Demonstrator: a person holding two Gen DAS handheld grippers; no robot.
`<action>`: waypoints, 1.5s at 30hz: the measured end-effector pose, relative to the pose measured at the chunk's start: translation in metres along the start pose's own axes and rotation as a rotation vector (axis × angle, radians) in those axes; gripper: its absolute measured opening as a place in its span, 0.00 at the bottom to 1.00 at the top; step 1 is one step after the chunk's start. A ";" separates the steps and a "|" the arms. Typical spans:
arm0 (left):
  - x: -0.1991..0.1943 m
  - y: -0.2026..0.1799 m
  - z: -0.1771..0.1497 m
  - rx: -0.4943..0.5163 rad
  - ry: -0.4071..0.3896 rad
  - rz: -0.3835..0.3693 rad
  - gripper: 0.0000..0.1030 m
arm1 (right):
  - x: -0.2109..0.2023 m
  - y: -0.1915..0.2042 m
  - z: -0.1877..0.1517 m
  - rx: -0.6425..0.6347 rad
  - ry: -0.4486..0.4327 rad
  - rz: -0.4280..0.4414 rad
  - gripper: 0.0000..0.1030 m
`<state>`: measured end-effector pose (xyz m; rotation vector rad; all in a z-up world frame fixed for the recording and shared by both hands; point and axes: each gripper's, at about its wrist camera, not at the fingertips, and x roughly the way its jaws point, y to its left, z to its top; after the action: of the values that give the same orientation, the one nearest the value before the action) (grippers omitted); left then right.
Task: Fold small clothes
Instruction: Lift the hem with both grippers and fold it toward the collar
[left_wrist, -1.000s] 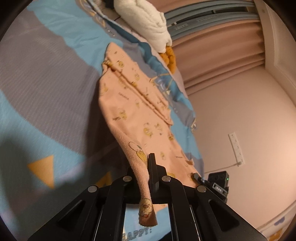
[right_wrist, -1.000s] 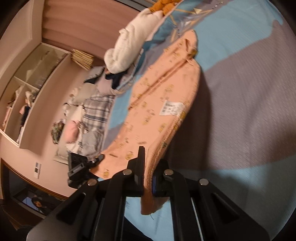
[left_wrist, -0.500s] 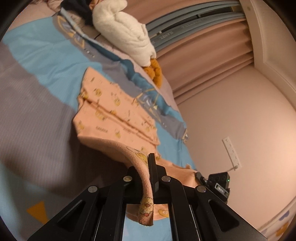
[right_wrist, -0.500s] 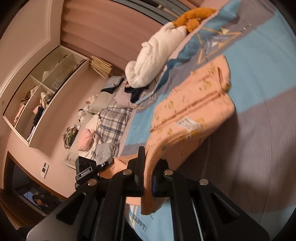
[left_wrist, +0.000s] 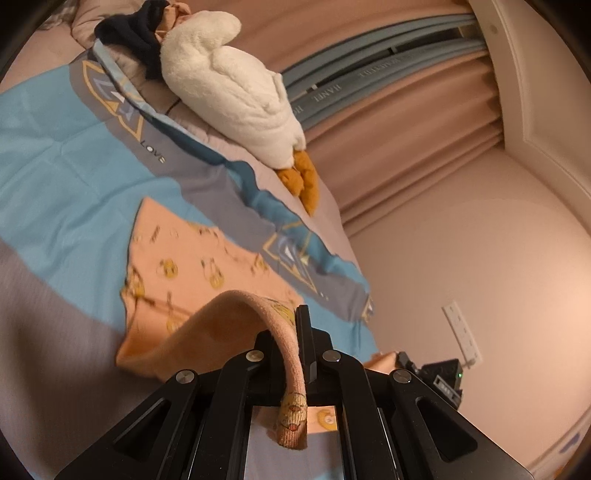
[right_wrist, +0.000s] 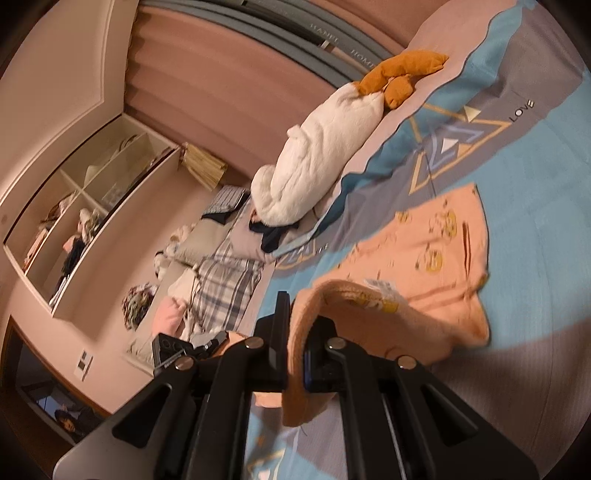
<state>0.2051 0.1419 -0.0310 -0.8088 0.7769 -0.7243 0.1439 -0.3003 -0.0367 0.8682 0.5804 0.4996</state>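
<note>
Two grippers each pinched one edge of the same small peach garment, a soft knit piece printed with little yellow cartoon figures. The left gripper had its jaws closed tight on a ribbed hem, which arched up over the fingers and hung down behind them in a short tail. The right gripper was likewise clamped on a fold of the cloth, with a flap dangling below its jaws.

Between the two grips the held end of the garment was lifted and curled forward above the part lying flat on the bedspread, so that a rounded fold stood up just in front of each tool. The flat part lay on the blue and grey bands of the bedspread, near a triangle motif with the word LOVE. A white label showed on the raised fold in the right wrist view.

Beyond the garment, toward the head of the bed, lay a white plush goose with orange feet. A dark piece of clothing sat beside its far end. Pleated curtains hung behind the bed. In the right wrist view a plaid cloth and pillows lay off the far side, below open wall shelves.
</note>
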 end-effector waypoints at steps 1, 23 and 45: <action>0.005 0.004 0.006 -0.008 -0.003 0.006 0.01 | 0.005 -0.003 0.007 0.005 -0.008 -0.008 0.06; 0.106 0.079 0.069 -0.092 0.060 0.189 0.01 | 0.091 -0.104 0.071 0.171 -0.009 -0.215 0.06; 0.139 0.130 0.090 -0.369 0.164 0.255 0.01 | 0.114 -0.163 0.086 0.519 0.073 -0.183 0.11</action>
<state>0.3838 0.1262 -0.1420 -0.9659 1.1608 -0.4262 0.3121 -0.3679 -0.1562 1.2766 0.8679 0.2128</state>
